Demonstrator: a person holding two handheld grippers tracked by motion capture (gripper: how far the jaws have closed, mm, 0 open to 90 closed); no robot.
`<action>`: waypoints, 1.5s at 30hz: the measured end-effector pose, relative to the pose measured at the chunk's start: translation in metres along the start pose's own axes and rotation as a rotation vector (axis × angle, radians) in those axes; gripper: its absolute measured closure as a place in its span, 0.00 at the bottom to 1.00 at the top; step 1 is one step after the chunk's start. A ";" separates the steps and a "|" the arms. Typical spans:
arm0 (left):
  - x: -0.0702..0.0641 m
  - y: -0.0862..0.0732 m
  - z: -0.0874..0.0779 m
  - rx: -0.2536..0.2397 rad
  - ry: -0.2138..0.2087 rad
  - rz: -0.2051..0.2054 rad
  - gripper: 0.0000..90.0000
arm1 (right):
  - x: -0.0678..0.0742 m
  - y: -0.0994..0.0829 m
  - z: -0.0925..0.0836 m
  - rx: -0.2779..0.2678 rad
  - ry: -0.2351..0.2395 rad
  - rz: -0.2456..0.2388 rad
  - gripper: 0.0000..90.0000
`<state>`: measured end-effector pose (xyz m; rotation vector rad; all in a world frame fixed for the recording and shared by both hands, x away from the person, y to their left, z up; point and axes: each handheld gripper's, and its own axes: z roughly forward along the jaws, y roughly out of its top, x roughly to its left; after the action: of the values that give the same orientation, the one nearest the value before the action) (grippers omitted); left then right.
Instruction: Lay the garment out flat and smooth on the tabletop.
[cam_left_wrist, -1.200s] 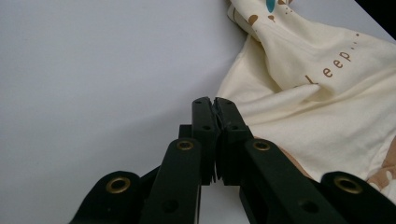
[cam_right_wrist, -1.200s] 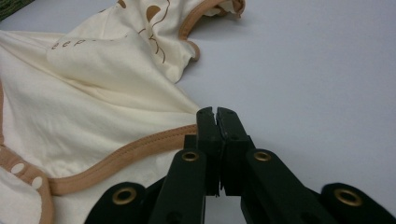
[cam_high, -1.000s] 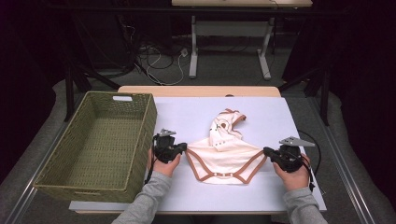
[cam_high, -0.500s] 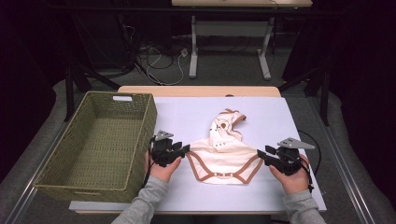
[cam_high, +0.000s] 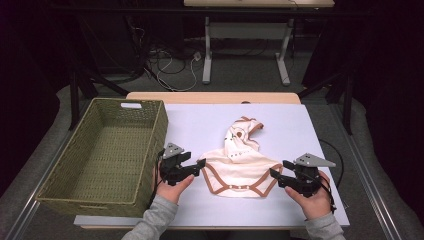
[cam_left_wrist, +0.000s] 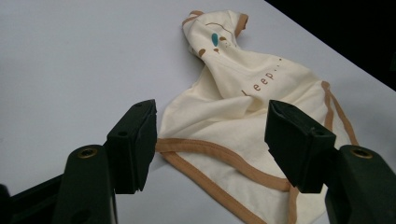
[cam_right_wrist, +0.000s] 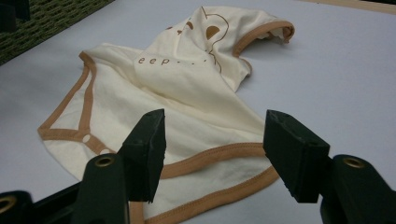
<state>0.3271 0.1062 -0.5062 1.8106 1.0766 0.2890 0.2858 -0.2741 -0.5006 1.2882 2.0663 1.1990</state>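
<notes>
Lying flat between left gripper (cam_high: 201, 165) and right gripper (cam_high: 274, 174): cream bodysuit (cam_high: 240, 167), untouched.

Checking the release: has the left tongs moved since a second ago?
Yes. The left tongs backed off the bodysuit toward the basket, jaws just opened, empty.

**Brown lettering on the baby bodysuit**

One piece of print to call: the cream cotton baby bodysuit with tan-brown trim (cam_left_wrist: 243, 116) carries small brown letters across its twisted middle. From the left gripper view they read "eep" followed by dots, with a possible stroke of another letter before them, lost in a fold. From the right gripper view the bodysuit (cam_right_wrist: 187, 88) shows "eep" and dots again. Nothing else is legible.
</notes>
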 end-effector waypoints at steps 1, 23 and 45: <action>-0.001 0.000 -0.001 0.003 -0.007 0.000 0.39 | 0.001 -0.001 -0.002 -0.001 0.000 -0.007 0.42; -0.015 -0.036 0.005 0.061 -0.104 0.013 0.45 | 0.024 -0.032 0.009 0.038 0.084 -0.062 0.49; -0.040 -0.060 0.041 0.207 -0.189 0.045 0.58 | 0.033 -0.048 0.035 0.145 0.158 -0.053 0.66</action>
<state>0.2962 0.0576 -0.5657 2.0038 0.9615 0.0323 0.2705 -0.2395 -0.5566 1.2280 2.3234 1.1803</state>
